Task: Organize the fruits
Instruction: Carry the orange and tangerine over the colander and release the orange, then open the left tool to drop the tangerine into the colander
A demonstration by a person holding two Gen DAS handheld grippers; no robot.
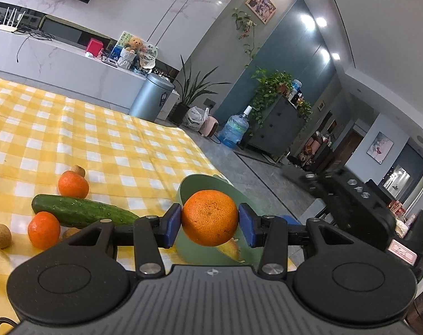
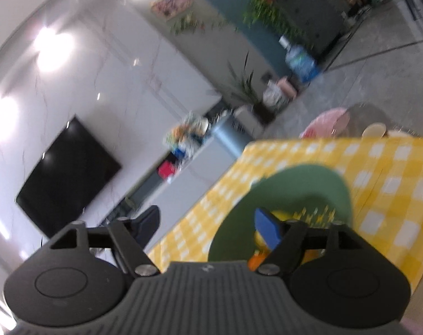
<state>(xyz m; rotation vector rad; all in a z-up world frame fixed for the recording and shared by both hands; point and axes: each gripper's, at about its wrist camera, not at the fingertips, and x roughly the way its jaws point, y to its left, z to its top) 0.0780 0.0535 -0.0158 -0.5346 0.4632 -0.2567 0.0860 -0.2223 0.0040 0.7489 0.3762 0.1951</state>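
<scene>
My left tongs [image 1: 210, 224] clamp a round orange tangerine [image 1: 210, 217] above the pale green bowl [image 1: 203, 187]. My right tongs [image 2: 208, 226] are spread apart with nothing between them, over that bowl on the yellow-checked bench [image 1: 99, 139].

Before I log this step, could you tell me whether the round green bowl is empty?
Not empty. The round green bowl holds a yellow fruit, visible below the orange gripped over it by the left gripper.

From each gripper we looked forward along its fingers, close above the checked tablecloth [image 1: 99, 139]; both views shared the green bowl [image 2: 295, 184].
</scene>
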